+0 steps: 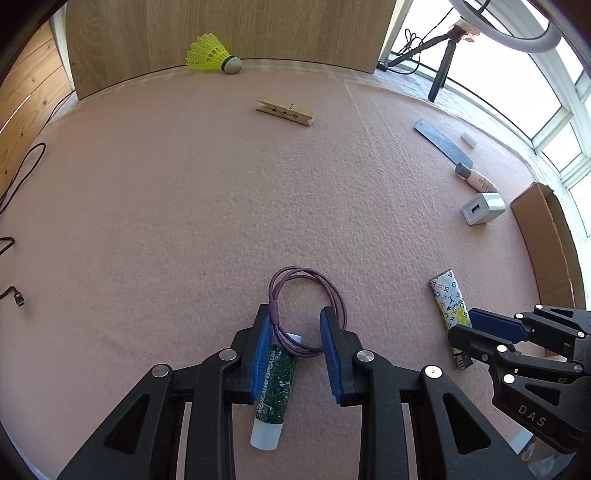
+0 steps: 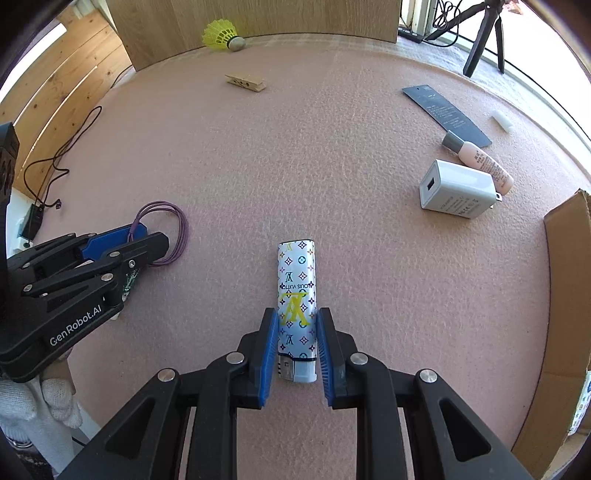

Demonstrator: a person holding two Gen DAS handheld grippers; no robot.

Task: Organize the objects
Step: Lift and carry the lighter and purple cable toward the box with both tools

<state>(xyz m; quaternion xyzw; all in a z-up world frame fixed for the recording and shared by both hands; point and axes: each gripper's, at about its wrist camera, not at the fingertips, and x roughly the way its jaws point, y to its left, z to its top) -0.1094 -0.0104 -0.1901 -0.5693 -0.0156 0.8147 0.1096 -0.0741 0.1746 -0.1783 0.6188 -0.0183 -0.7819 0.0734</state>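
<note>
Pink felt mat (image 2: 258, 166), objects scattered.

Left gripper (image 1: 295, 350): pointing steeply down, jaws partly open, gripping nothing. Green tube (image 1: 275, 384) lies under them, against the left pad; coiled purple cable (image 1: 306, 295) lies across its top end, looped around both fingertips.

Right gripper (image 2: 295, 354): jaws narrow, pads closed on the lower part of the patterned lighter (image 2: 297, 295), which lies flat on the mat, its metal end toward the camera.

Far edge: yellow shuttlecock (image 1: 212, 55) against the wooden board (image 1: 229, 29); clothespin (image 1: 284, 112) nearer.

Right side: dark card (image 2: 447, 110), pink bottle (image 2: 480, 160) touching the white charger (image 2: 456, 190), small white block (image 2: 502, 121), cardboard box (image 2: 565, 295) at the mat's edge.

Left wrist view, top right: tripod (image 1: 439, 55).
</note>
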